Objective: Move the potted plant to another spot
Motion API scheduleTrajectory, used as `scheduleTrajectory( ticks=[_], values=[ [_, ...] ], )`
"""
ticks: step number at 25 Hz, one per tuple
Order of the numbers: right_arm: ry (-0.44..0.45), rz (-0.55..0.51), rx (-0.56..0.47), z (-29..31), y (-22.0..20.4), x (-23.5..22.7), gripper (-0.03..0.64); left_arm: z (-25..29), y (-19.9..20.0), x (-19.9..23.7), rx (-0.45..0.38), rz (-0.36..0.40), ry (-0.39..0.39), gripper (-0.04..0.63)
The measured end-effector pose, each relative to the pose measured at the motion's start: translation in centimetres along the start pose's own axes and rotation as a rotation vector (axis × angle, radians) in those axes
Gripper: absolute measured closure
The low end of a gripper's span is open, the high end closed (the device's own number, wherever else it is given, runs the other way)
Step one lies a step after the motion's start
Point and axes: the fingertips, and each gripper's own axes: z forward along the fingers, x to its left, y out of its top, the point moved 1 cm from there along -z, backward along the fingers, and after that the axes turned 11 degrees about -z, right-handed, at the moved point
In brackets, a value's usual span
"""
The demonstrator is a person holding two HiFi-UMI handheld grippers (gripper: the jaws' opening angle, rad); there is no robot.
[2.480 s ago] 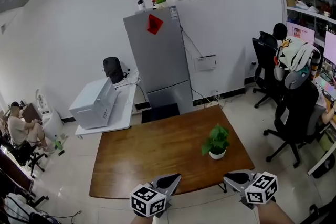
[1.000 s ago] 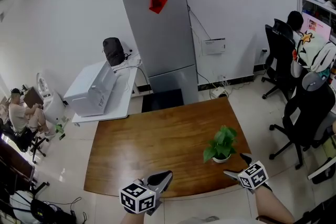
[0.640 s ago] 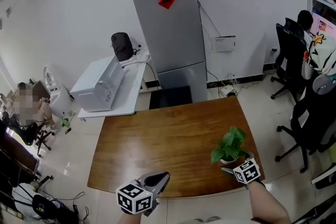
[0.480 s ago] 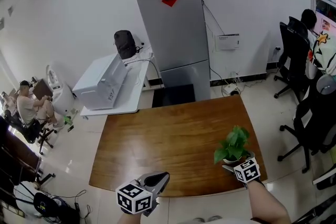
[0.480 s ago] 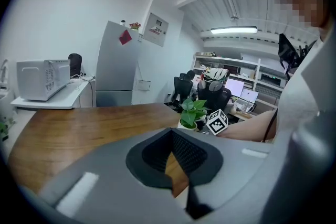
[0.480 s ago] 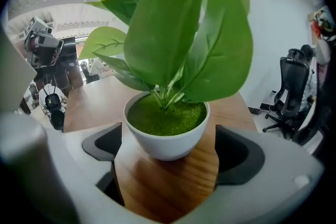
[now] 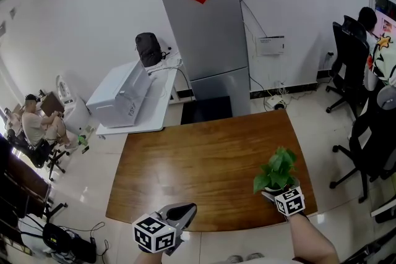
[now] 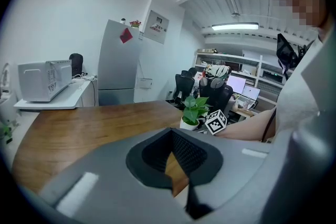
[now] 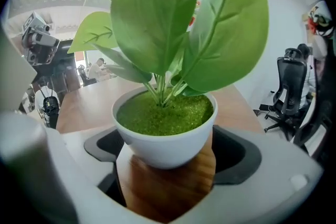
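Note:
A small green potted plant [image 7: 276,170] in a white pot [image 9: 165,136] stands near the right front corner of the brown wooden table [image 7: 204,157]. My right gripper [image 7: 275,191] has its jaws on either side of the pot [image 7: 272,187], low at table level. In the right gripper view [image 9: 165,157] thin gaps show beside the pot. These jaws have just been closing a little with the pot between them. My left gripper [image 7: 185,208] hovers at the table's front edge, left of centre, shut and empty. The left gripper view [image 8: 170,134] shows the plant [image 8: 193,113] far off to the right.
A grey fridge [image 7: 207,28] stands behind the table. A white side table [image 7: 145,117] at the back left carries a white machine [image 7: 120,99]. Black office chairs [image 7: 371,139] stand to the right. A person [image 7: 34,127] sits at the far left.
My right gripper has moved forward and down to the pot, and its jaws now flank it. The left gripper has stayed at the front edge, shifting only slightly.

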Motion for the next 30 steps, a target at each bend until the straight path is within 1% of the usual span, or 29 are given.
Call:
scheduleTrajectory(
  ticks=[4, 6, 8, 23, 26, 30],
  values=[
    [-0.025, 0.009, -0.039, 0.1, 0.5, 0.0, 0.126, -0.1, -0.6, 0.2, 0.027, 0.012, 0.010, 0.600],
    [-0.039, 0.006, -0.038, 0.2, 0.4, -0.1, 0.127, -0.3, -0.8, 0.3, 0.030, 0.012, 0.019, 0.600],
    [-0.041, -0.001, -0.037, 0.2, 0.4, -0.1, 0.152, -0.4, -0.7, 0.3, 0.025, 0.011, 0.026, 0.600],
    [-0.040, 0.005, -0.051, -1.3, 0.6, -0.4, 0.155, -0.5, -1.1, -0.6, 0.003, -0.003, 0.024, 0.600],
    [-0.036, 0.000, -0.061, -1.7, 1.1, -0.3, 0.155, -0.6, -1.2, -0.9, -0.003, 0.001, 0.022, 0.600],
    [-0.019, -0.035, -0.080, -1.9, 2.5, 0.1, 0.155, -0.9, -1.4, -1.2, -0.017, -0.013, 0.027, 0.600]
  ],
)
